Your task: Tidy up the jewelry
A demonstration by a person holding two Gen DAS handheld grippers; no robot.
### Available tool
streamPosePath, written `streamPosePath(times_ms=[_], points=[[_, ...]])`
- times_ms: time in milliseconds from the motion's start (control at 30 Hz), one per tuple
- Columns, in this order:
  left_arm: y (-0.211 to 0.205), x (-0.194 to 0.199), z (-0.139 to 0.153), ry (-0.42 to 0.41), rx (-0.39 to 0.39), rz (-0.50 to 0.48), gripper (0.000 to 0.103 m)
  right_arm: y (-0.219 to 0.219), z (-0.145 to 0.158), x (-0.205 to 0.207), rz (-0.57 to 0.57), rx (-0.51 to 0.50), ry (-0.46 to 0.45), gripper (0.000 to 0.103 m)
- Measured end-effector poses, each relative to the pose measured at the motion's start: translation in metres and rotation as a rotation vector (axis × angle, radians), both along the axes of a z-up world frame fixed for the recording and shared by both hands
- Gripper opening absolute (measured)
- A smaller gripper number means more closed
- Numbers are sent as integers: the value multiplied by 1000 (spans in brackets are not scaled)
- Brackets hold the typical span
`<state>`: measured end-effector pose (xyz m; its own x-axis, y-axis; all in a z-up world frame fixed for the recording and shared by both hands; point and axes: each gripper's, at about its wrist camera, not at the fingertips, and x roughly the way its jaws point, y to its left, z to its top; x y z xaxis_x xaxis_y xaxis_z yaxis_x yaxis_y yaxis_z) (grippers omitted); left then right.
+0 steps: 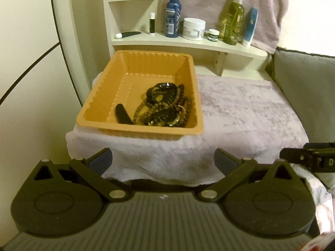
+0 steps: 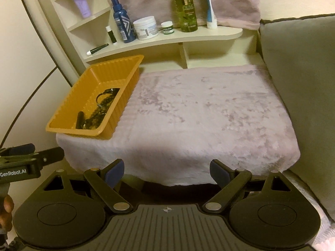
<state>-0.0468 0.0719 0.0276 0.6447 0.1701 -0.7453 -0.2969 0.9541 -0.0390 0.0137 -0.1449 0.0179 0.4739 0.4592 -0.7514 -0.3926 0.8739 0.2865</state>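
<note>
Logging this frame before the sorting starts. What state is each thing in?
left hand-held gripper: open, holds nothing
right hand-held gripper: open, holds nothing
orange tray: upright on the towel, no lid
jewelry: tangled pile inside the tray
blue spray bottle: upright, capped
white jar: lid on

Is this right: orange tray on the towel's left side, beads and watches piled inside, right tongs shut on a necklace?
Not quite. The right tongs are open and hold nothing, as the right wrist view shows. The rest stands: the orange tray sits on the towel's left side with beads and watches piled inside.
</note>
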Motion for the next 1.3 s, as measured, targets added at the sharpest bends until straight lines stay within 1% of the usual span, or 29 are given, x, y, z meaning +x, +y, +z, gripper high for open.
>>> streamPosePath(times_ms=[367, 1300], points=[[-11, -4, 1, -9, 15, -7, 103, -1, 5, -11, 13, -18, -44, 88], [-10, -5, 2, -28, 11, -10, 103, -1, 5, -11, 16, -15, -46, 88]])
